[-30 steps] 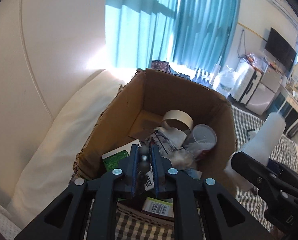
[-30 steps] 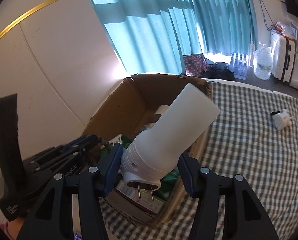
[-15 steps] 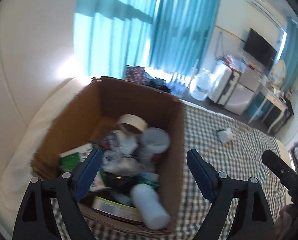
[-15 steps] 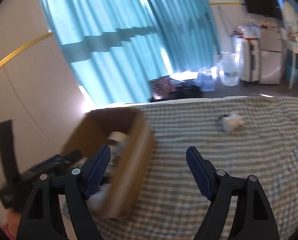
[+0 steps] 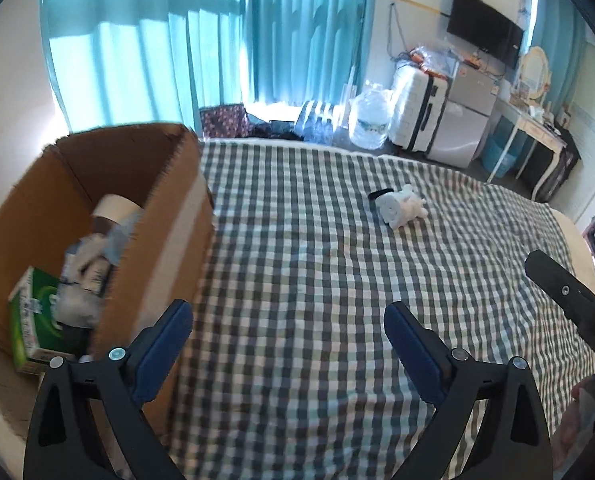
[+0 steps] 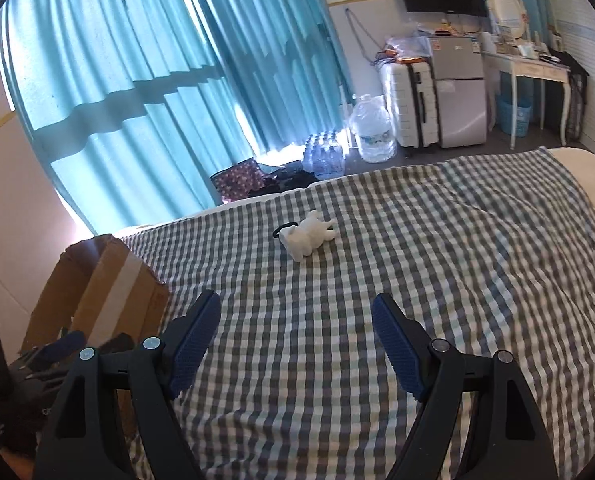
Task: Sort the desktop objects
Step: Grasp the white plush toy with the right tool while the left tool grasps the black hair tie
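The box (image 5: 165, 216) is brown corrugated cardboard, matt, with a ragged torn rim and a strip of paler tape down its outer wall. The bed (image 5: 317, 280) is covered with a soft woven checked cloth, matt and slightly creased. On it lies a toy (image 5: 401, 208) of white fluffy plush. The fingers (image 6: 195, 344) are matt black plastic with blue ribbed rubbery pads and small shiny metal screw heads. The curtains (image 6: 137, 80) are thin, light-passing fabric. The suitcase (image 6: 407, 104) is ribbed hard white plastic, and the jug (image 6: 371, 132) is clear plastic.
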Tool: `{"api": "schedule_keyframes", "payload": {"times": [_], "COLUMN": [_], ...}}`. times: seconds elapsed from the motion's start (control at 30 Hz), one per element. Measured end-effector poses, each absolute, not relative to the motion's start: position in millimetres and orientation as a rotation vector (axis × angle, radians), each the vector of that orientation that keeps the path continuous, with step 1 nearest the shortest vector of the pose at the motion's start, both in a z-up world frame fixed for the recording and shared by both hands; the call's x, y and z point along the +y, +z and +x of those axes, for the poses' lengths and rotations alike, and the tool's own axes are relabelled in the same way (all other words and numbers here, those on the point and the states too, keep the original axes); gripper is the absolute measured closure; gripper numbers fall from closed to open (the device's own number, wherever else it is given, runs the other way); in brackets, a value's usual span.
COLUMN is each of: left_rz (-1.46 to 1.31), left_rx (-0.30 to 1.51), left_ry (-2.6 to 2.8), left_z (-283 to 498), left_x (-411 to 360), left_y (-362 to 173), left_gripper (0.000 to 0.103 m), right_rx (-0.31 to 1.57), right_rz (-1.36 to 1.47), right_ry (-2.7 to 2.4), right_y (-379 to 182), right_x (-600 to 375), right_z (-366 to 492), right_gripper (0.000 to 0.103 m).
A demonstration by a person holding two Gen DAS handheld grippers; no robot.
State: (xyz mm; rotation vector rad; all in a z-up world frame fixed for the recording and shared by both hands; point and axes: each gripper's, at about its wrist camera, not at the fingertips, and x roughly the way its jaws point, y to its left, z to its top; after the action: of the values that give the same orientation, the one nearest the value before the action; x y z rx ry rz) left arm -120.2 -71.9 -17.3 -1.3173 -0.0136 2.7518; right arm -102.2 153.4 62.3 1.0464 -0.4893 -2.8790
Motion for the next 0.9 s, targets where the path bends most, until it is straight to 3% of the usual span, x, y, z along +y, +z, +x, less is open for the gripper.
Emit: {"api": "schedule_keyframes", "payload": {"times": [0.27, 0.53, 0.67, 0.7, 0.73, 0.9], "left_rz": [-1.377, -1.421, -1.450, -1.448, -1.440, -1.399], "left_rx": [0.037, 0.233, 0.214, 0.198, 0.183, 0.209], "left_ry": [2.830, 2.859, 2.832, 2.830, 2.822, 2.776], "left_z": [-211.1, -259.2, -268.6, -269.1, -269.1, -270.1], "left_x": [-44.4, -35.9, -38.1, -38.1, -37.9, -11.7], "left_y": [-69.5, -104.3, -116.0, -116.3, -116.2, -109.6], "left_gripper": [0.004, 0.004, 0.004, 0.004, 0.004, 0.004], "right_rx": [-0.380, -0.123, 0.021, 0.017, 0.022, 0.036], "right_rz": [1.045, 1.121, 1.139, 1.145, 1.141, 1.175], "right_ry": [-2.761, -2.711, -2.736, -2.736, -2.738, -2.811], "right_y": [19.6, -36.6, -48.2, -50.3, -51.2, -45.9], "right_x": [158.2, 137.5, 128.7, 130.1, 132.2, 150.0], "right_z": [-194.2, -275.1, -292.9, -295.0, -294.4, -276.3], "right_gripper": [0.025, 0.025, 0.025, 0.027, 0.037, 0.039]}}
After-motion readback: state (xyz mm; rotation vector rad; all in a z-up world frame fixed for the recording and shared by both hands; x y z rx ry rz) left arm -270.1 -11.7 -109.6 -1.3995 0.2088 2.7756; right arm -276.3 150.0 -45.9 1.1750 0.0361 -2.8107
